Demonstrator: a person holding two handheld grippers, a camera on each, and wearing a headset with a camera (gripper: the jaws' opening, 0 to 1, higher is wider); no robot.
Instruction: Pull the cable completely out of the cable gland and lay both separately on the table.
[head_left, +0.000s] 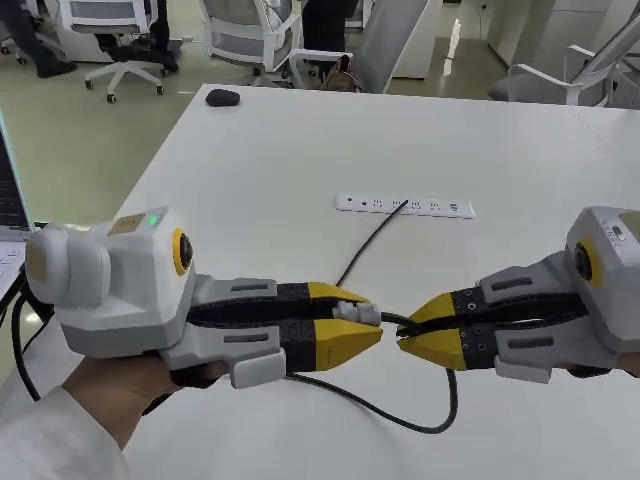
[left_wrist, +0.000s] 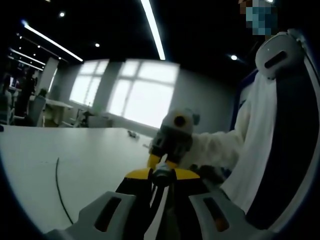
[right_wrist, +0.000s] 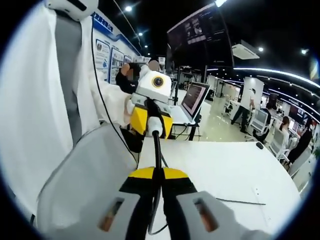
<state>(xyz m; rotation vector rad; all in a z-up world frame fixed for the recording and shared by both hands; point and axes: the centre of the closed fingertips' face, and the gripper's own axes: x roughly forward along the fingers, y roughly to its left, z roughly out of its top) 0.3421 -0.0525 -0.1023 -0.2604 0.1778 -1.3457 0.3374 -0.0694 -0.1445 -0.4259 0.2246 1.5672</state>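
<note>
In the head view my left gripper (head_left: 376, 326) is shut on a small grey-white cable gland (head_left: 357, 312), held just above the white table (head_left: 300, 150). A black cable (head_left: 437, 418) leaves the gland's end and passes straight into my right gripper (head_left: 406, 337), which is shut on it a few centimetres from the gland. Behind the right jaws the cable loops down and back under the left gripper. In the right gripper view the cable (right_wrist: 157, 150) runs taut from my jaws to the gland (right_wrist: 154, 131) in the left gripper (right_wrist: 150, 117). In the left gripper view the gland (left_wrist: 161, 175) sits between my jaws.
A white power strip (head_left: 405, 207) lies mid-table, with a stretch of black cable reaching it. A dark mouse (head_left: 222, 97) sits near the far edge. Office chairs (head_left: 250, 35) stand beyond the table. A laptop (head_left: 10, 215) is at the left edge.
</note>
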